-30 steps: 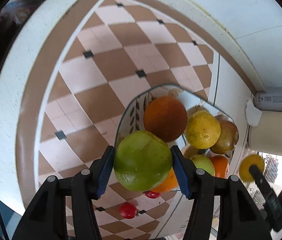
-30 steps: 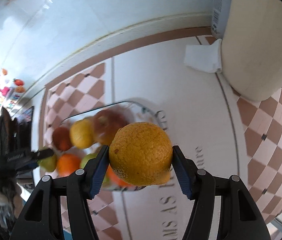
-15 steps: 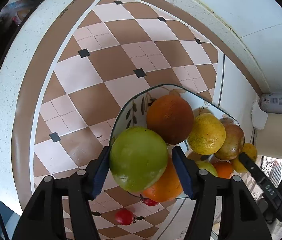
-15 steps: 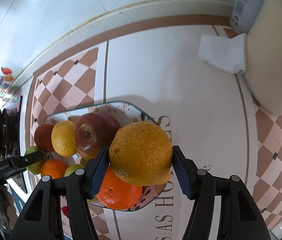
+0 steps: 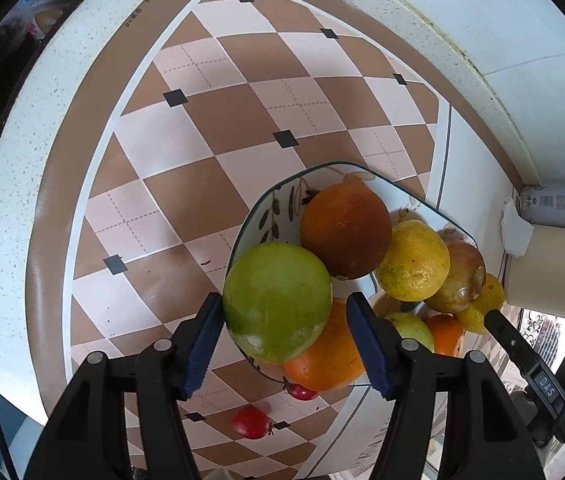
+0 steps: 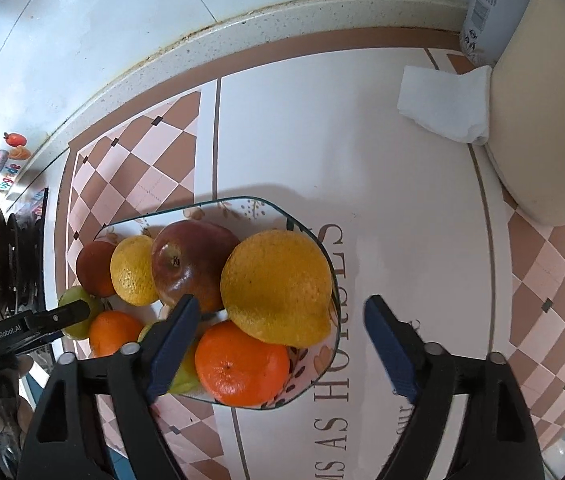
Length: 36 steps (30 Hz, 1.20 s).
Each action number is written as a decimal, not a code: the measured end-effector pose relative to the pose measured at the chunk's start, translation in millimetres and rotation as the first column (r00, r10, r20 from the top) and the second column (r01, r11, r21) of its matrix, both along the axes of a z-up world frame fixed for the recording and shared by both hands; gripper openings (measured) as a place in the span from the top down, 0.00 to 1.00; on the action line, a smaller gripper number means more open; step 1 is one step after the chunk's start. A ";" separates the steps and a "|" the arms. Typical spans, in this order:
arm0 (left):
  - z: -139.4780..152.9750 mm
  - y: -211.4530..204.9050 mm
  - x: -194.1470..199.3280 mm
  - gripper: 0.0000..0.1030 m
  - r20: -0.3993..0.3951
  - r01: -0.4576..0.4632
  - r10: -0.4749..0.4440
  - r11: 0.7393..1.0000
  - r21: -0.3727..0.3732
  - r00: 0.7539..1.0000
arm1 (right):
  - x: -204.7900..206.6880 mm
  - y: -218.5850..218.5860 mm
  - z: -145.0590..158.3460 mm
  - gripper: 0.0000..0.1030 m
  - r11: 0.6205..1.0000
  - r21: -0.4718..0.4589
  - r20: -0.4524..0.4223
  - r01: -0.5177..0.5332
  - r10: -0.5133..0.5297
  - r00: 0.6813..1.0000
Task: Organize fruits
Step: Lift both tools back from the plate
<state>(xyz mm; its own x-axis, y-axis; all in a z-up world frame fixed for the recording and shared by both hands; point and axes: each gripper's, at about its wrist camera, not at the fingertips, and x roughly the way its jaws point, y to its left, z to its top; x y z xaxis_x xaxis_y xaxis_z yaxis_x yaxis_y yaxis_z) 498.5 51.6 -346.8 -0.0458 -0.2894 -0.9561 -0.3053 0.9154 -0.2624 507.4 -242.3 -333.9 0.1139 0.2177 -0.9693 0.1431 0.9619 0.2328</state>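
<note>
A glass plate (image 5: 278, 200) (image 6: 242, 206) with a leaf pattern holds several fruits on the tiled counter. My left gripper (image 5: 282, 336) has widened slightly; a big green apple (image 5: 276, 302) touches its left pad with a gap at the right pad, at the plate's near left edge, over an orange (image 5: 326, 360). My right gripper (image 6: 278, 344) is open around a large yellow citrus (image 6: 276, 288) that rests on the plate beside a red apple (image 6: 186, 260) and above an orange (image 6: 242, 362). The jaws stand clear of the citrus.
Two small red tomatoes (image 5: 251, 422) lie on the counter in front of the plate. A cream container (image 6: 542, 120), a folded white cloth (image 6: 446, 104) and a carton (image 6: 498, 8) stand at the back right. The wall runs behind the counter.
My right gripper has opened and let go of the yellow citrus, which now rests on the plate. My left gripper has moved the green apple onto the plate's edge and loosened slightly.
</note>
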 end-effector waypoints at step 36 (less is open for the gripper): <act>184.2 -55.9 -158.1 0.11 0.376 0.167 -0.324 0.904 0.394 0.868 | -173.9 46.7 168.1 0.09 0.982 -0.190 0.271 -0.012 0.064 0.960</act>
